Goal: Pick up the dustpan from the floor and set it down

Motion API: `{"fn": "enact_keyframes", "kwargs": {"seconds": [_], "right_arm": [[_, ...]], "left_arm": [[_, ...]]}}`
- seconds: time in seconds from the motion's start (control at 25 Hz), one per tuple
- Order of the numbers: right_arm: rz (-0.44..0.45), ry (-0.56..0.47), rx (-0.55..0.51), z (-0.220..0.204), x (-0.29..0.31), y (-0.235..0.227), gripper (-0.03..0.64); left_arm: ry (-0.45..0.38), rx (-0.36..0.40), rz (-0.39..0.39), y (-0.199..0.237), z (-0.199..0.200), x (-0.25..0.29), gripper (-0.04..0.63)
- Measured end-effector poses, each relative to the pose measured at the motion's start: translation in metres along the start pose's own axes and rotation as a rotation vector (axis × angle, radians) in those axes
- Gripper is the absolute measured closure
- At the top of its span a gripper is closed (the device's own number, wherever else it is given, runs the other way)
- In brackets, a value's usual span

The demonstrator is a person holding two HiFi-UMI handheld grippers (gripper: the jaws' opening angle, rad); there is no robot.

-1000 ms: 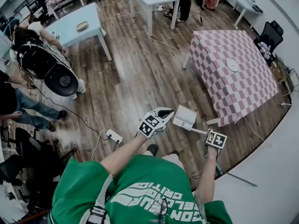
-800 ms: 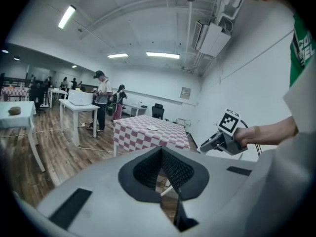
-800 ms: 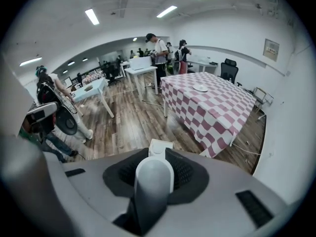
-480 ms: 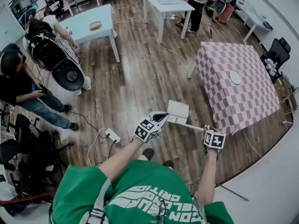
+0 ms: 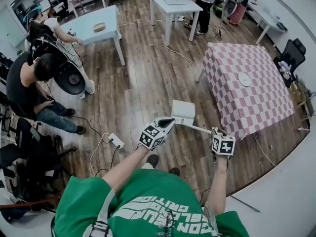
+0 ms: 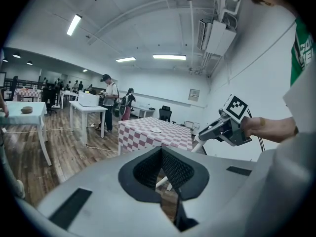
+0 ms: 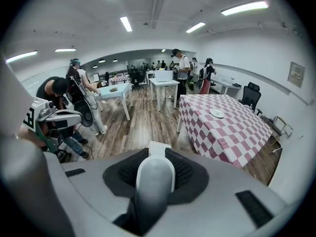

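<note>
The white dustpan hangs above the wood floor, its long handle running back to my right gripper, which is shut on it. In the right gripper view the handle fills the space between the jaws and the pan shows just beyond them. My left gripper is beside the pan's near edge, jaws together and holding nothing. The left gripper view shows its pads meeting, with the right gripper and the handle ahead.
A pink checkered table stands at the right with a plate on it. A power strip and cables lie on the floor to the left. People sit at the left; white tables stand farther back.
The right gripper has risen with the dustpan, which now hangs higher and farther from me. The left gripper has shifted slightly forward beside it.
</note>
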State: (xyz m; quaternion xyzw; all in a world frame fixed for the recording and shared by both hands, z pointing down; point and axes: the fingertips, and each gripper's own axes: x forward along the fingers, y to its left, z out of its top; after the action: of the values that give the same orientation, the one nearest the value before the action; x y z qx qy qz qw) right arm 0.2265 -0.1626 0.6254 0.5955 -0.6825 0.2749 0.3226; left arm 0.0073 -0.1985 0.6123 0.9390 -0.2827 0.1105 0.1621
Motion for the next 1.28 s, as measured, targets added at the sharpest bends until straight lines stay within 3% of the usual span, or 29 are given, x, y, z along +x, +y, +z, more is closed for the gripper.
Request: {"fn": "enact_keyframes", "kwargs": {"seconds": [0.6, 1.28], "right_arm": [[-0.005, 0.051, -0.018, -0.043, -0.005, -0.010, 0.508], [-0.003, 0.048, 0.005, -0.060, -0.019, -0.016, 0.508]], "left_arm": [[0.013, 0.007, 0.009, -0.029, -0.011, 0.001, 0.591], [0.001, 0.017, -0.027, -0.056, -0.012, 0.009, 0.591]]}}
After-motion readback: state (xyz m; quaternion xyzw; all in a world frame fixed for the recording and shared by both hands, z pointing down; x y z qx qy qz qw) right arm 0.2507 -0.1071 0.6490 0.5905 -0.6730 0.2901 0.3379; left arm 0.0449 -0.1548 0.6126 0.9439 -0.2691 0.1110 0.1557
